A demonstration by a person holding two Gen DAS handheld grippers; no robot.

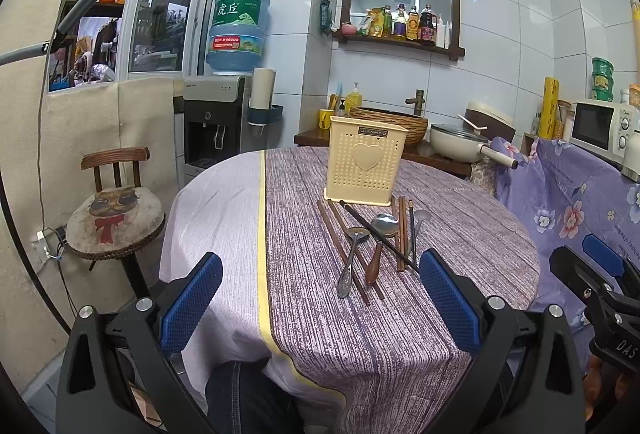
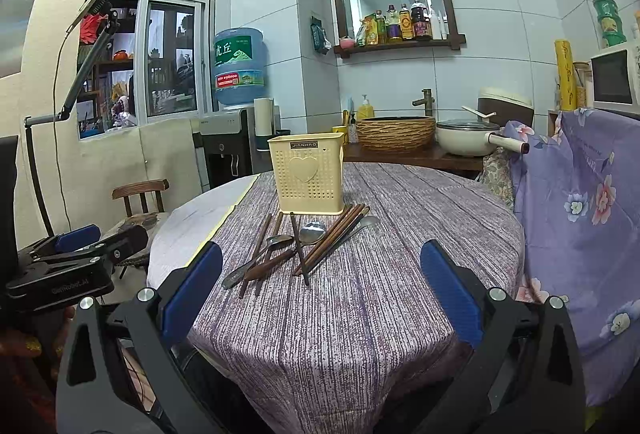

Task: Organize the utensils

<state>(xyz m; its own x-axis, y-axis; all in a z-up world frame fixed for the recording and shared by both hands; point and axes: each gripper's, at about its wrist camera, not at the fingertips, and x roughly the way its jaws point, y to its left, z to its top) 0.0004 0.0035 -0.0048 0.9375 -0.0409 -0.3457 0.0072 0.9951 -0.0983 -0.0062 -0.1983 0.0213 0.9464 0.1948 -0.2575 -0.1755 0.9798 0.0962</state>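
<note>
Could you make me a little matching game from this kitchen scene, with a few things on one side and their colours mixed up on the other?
Things:
1. utensil holder
2. water jug
3. wooden-handled spoon
4. pads on the left tongs

Colours or looks:
A. clear blue with a green label
B. dark blue, dotted texture
C. pale yellow with a heart on the front
D. shiny metal bowl, brown handle

Pairs: 1-C, 2-A, 3-D, 4-B
</note>
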